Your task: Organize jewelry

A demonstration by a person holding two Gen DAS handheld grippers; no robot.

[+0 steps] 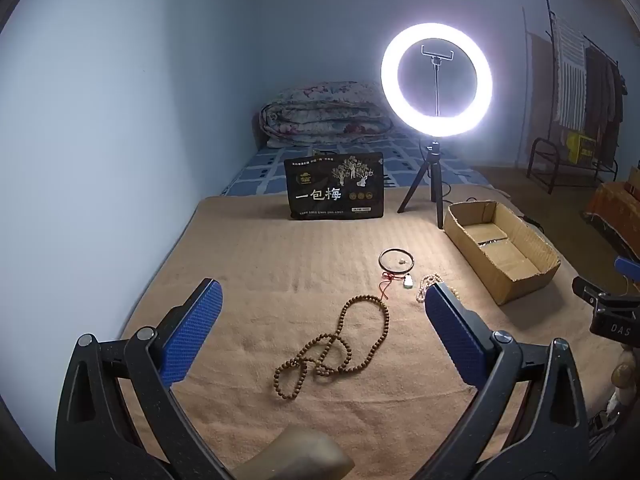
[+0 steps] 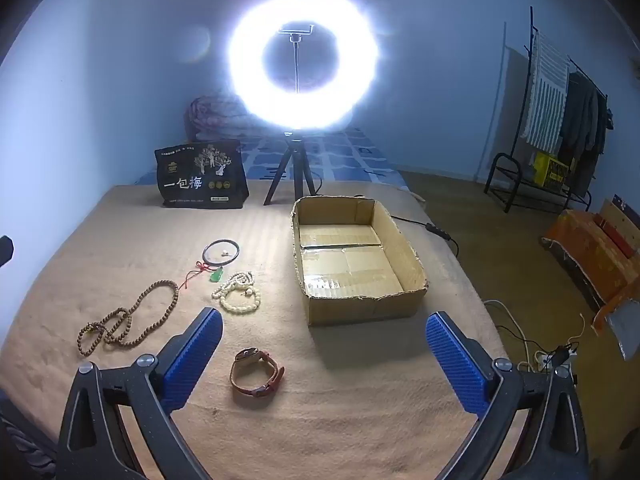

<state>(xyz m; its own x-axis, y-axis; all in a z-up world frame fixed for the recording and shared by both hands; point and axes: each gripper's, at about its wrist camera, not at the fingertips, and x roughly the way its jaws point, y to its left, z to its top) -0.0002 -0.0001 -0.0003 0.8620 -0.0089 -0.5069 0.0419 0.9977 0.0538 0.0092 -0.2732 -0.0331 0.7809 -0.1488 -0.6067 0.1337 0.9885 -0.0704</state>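
Jewelry lies on a tan blanket point(image 2: 360, 420). A long brown bead necklace point(image 1: 336, 348) lies between the fingers of my open, empty left gripper point(image 1: 324, 300); it also shows in the right wrist view point(image 2: 132, 316). Beyond it lie a black bangle point(image 1: 397, 260), a green pendant on a red cord point(image 2: 216, 276) and cream bead strands point(image 2: 240, 294). A brown-strapped watch point(image 2: 258, 374) lies just ahead of my open, empty right gripper point(image 2: 324, 328). An open, empty cardboard box point(image 2: 352, 264) stands beyond the right gripper.
A lit ring light on a black tripod point(image 2: 294, 176) stands at the blanket's far edge, beside a black printed bag point(image 2: 200, 180). A folded quilt point(image 1: 324, 114) lies behind. A clothes rack point(image 2: 560, 120) and cables point(image 2: 520, 340) are on the floor at right.
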